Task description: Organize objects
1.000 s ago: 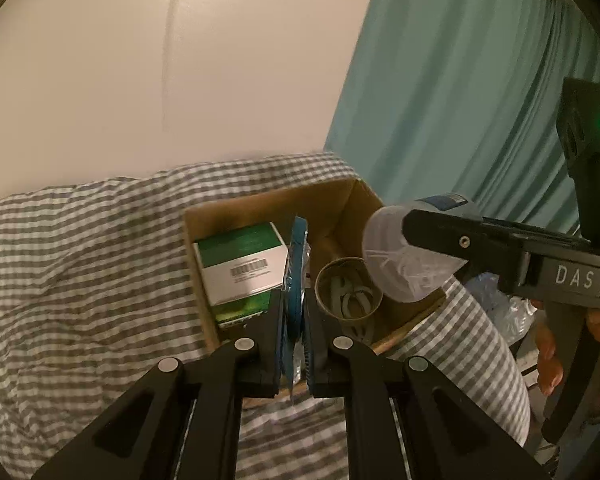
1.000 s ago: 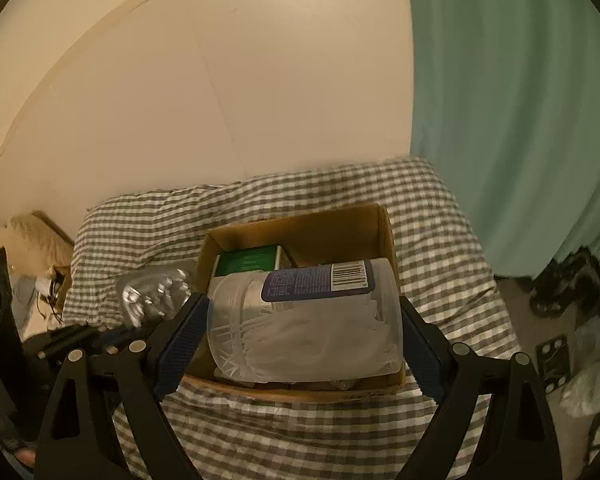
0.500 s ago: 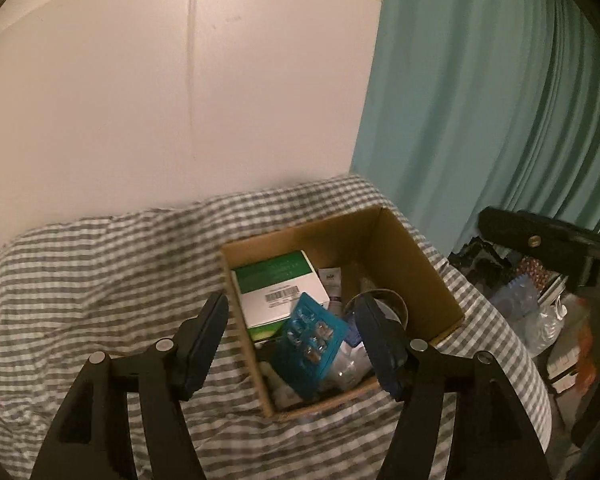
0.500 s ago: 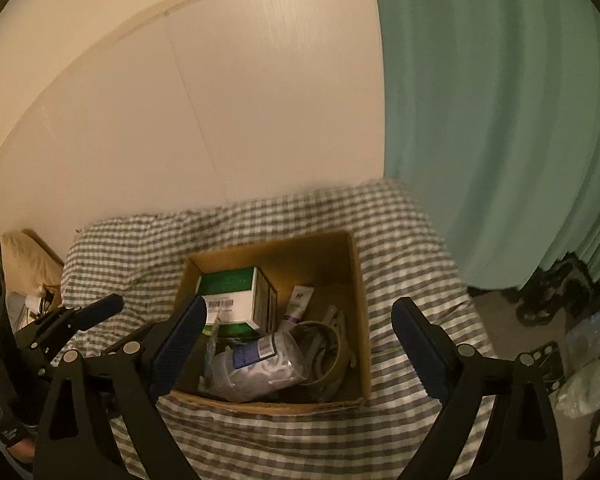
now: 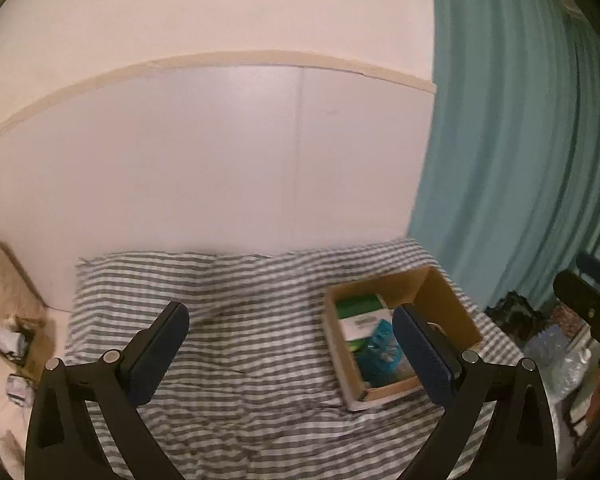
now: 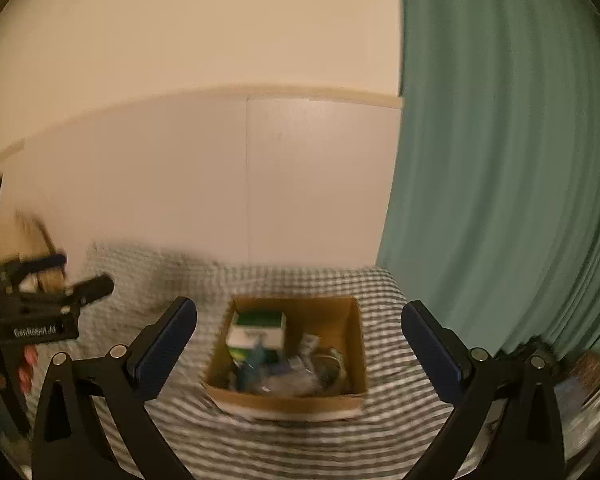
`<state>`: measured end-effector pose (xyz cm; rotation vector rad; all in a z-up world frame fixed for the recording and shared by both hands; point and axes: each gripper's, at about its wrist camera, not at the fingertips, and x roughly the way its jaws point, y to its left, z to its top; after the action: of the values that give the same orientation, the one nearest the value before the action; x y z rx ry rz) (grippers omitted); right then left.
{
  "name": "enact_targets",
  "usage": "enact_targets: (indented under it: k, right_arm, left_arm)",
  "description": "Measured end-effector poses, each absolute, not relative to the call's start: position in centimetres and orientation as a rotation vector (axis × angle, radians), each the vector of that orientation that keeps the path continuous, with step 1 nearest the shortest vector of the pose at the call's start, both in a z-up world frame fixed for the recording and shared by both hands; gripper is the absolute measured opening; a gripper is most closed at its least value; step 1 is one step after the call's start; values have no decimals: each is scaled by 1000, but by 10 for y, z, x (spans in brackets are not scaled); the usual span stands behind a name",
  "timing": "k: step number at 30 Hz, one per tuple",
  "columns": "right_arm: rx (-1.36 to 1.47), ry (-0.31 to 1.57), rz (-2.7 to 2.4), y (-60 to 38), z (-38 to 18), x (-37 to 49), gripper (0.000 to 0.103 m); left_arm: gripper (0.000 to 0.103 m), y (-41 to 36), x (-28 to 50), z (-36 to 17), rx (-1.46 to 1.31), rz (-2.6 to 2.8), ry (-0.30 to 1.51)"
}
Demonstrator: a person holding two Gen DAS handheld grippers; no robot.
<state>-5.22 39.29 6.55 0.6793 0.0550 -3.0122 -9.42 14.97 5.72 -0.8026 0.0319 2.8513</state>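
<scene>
A brown cardboard box (image 5: 448, 300) (image 6: 352, 328) sits on a grey-and-white checked bed. Inside it lie a green-and-white carton (image 5: 360, 316) (image 6: 258, 330), a teal blister pack (image 5: 382, 344), a clear plastic jar (image 6: 288, 378) and other small items. My left gripper (image 5: 290, 354) is open and empty, high above the bed and left of the box. My right gripper (image 6: 300, 354) is open and empty, high above the box. The left gripper also shows at the left of the right wrist view (image 6: 40, 316).
The checked bedcover (image 5: 240, 340) reaches to a white wall behind. A teal curtain (image 5: 520, 140) hangs at the right. Bags and clutter (image 5: 556, 348) lie on the floor right of the bed. A tan headboard (image 5: 4, 276) and clutter sit at the far left.
A second ago the left gripper held the blister pack and the right held the jar over the box. Both were let go into the box, and both grippers opened and pulled back and up.
</scene>
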Motion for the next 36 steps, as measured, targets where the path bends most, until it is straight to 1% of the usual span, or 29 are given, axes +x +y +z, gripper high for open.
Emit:
enact_targets:
  k: [2,4,7,10,11,13,15,16,22,26,32,36]
  right_arm:
    - [678,-28,-2976,391,57,-51,103]
    - [720,-57,-2971,388,42,-55,103]
    - [785,-76,-2973,383,18,-62,103]
    - [845,-45,-2947,372,-6,-72,103]
    - [850,-25,-2953,370,-12,-73,103]
    - [855,17,-2960,367,-19,-74,103]
    - [849,31,-2961,366,-23,-74,103]
    - [832,33,-2965,365,-23,-73,103]
    - [760,48,-2995,365,-15,-70,103]
    - [764,88,-3005,363,-18,-71,103]
    - [758,113,-3002,356,-18,-69,103]
    - [761,143,-2997,352,-21,-69,103]
  left_arm:
    - [103,143,-86,56,-761,2887,60]
    - [103,136,-78,51,-708,2949,79]
    - [103,127,-69,43,-659,3017,49]
    - [103,124,-63,28,-611,3051,22]
    - [103,126,-62,24,-601,3045,47]
    - [103,133,-60,16,-615,3015,153]
    - [103,137,-61,12,-632,3020,212]
    - [103,137,-63,10,-639,3024,215]
    - [103,131,-66,0,-698,3003,137]
    - [103,131,-66,-3,-712,3009,145]
    - [103,126,-66,-4,-747,3002,66]
    - [103,128,-66,-5,-764,2999,83]
